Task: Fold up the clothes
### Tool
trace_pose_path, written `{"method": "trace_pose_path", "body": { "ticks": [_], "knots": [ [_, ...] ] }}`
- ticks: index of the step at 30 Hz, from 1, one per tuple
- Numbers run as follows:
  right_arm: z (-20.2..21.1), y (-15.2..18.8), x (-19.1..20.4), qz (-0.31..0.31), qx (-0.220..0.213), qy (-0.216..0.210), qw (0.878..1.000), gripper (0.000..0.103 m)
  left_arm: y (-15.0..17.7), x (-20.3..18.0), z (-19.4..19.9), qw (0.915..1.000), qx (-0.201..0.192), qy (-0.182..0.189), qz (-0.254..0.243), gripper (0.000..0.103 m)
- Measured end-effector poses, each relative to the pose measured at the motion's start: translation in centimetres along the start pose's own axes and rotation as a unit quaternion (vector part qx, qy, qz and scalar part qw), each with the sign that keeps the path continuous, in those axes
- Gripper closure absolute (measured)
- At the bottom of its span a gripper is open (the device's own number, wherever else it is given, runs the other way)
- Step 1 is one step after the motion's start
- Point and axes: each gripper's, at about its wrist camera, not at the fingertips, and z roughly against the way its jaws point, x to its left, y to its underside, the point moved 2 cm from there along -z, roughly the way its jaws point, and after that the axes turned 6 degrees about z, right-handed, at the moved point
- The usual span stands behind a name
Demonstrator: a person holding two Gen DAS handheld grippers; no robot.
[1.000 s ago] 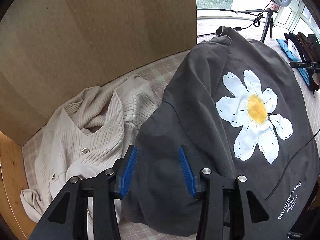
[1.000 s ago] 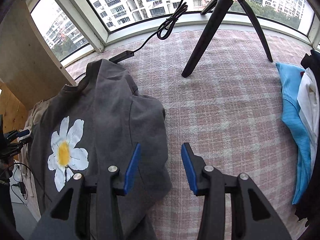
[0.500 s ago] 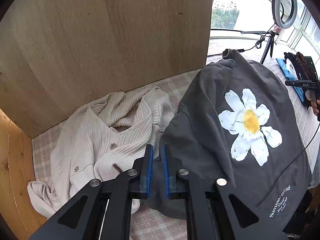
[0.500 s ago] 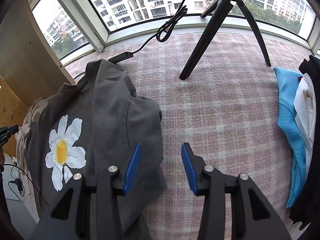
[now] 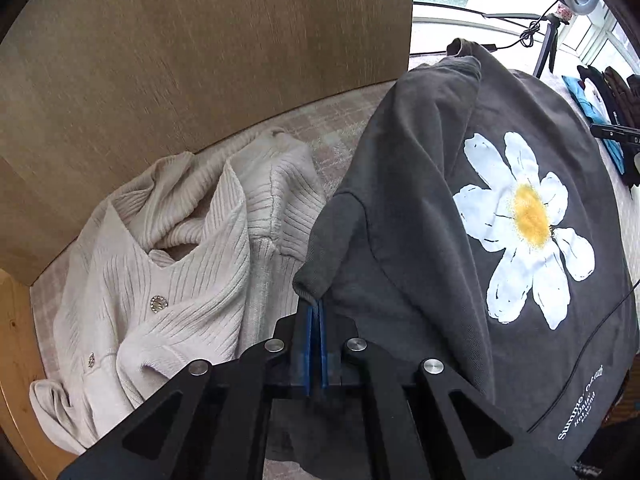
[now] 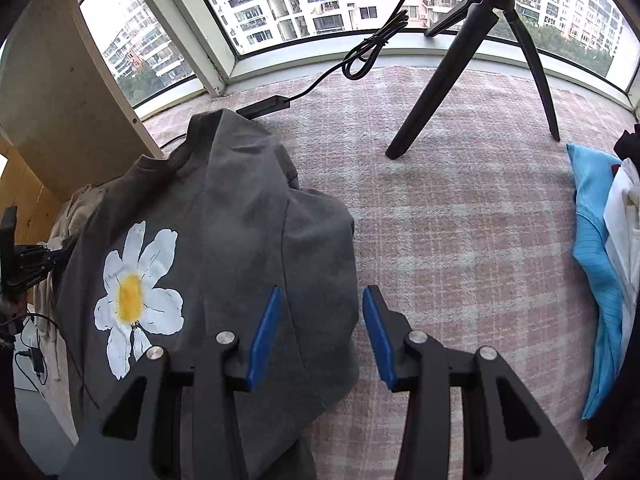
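With our left gripper point(image 5: 316, 312) clenched on the grey T-shirt's sleeve cuff point(image 5: 310, 284) and our right gripper point(image 6: 320, 332) gaping empty, we should draw the sleeve flat across the daisy print point(image 5: 524, 224), slack-free.

Your left gripper point(image 5: 315, 308) pointed steeply down, its blue pads pressed together on a fold of cloth. Your right gripper point(image 6: 320, 320) also pointed steeply down, its jaws standing apart with nothing pinched between the pads.
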Motion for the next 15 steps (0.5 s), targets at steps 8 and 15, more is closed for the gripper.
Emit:
{"method": "trace_pose_path", "body": {
  "ticks": [8, 15],
  "knots": [
    [-0.6, 0.4, -1.6, 0.011, 0.018, 0.003, 1.000, 0.061, -0.5, 8.4, 4.1, 0.9945, -0.037, -0.060, 0.077, 0.100],
    [-2.8, -0.3, -2.5, -0.023, 0.013, -0.044, 0.999, 0.057, 0.2, 6.8, 0.8, 0.9960, -0.003, -0.077, 0.045, 0.100]
  ]
}}
